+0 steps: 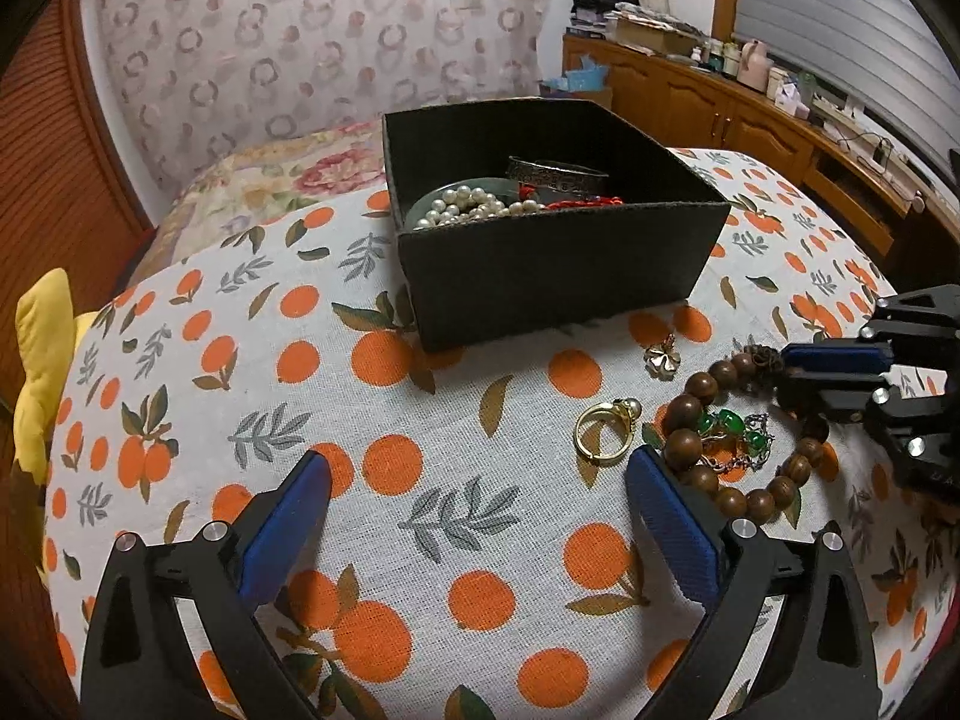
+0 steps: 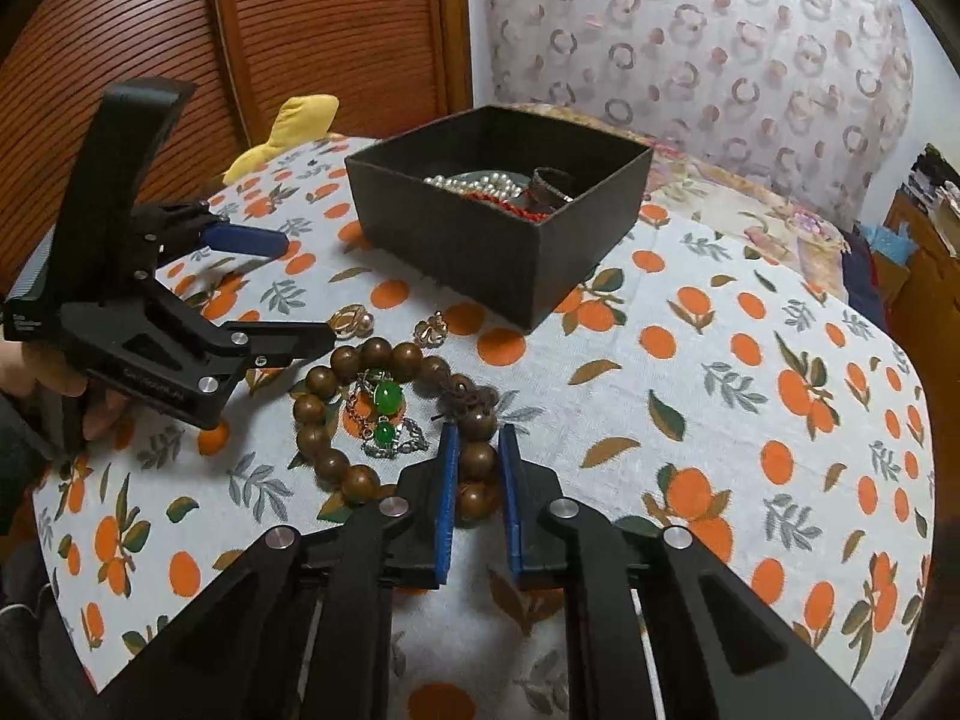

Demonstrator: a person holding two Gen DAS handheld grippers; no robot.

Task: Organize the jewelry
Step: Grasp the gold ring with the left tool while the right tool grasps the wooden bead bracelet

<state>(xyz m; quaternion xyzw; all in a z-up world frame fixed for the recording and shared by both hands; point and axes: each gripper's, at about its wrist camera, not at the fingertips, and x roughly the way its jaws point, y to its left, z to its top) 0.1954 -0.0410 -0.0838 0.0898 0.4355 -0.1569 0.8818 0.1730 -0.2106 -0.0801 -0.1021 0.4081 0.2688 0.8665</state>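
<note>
The right tongs (image 2: 477,462) pinch a bead of the wooden bracelet (image 2: 336,414); the left tongs (image 1: 480,480) hang spread. Lift slowly so the green pendant (image 2: 387,399) slips free, then carry it to the box (image 2: 540,264).

— What stands behind the table?
— A sheer curtain (image 1: 312,30) with ring patterns, a floral bedspread (image 1: 270,174) below it.
— And beside it?
— A slatted wooden door (image 2: 336,30), and a cluttered wooden sideboard (image 1: 720,108) under blinds (image 1: 840,18).

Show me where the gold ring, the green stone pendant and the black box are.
gold ring (image 1: 600,432): left wrist view, on its band.
green stone pendant (image 2: 388,397): right wrist view, on the larger stone.
black box (image 1: 558,270): left wrist view, on its front wall.
</note>
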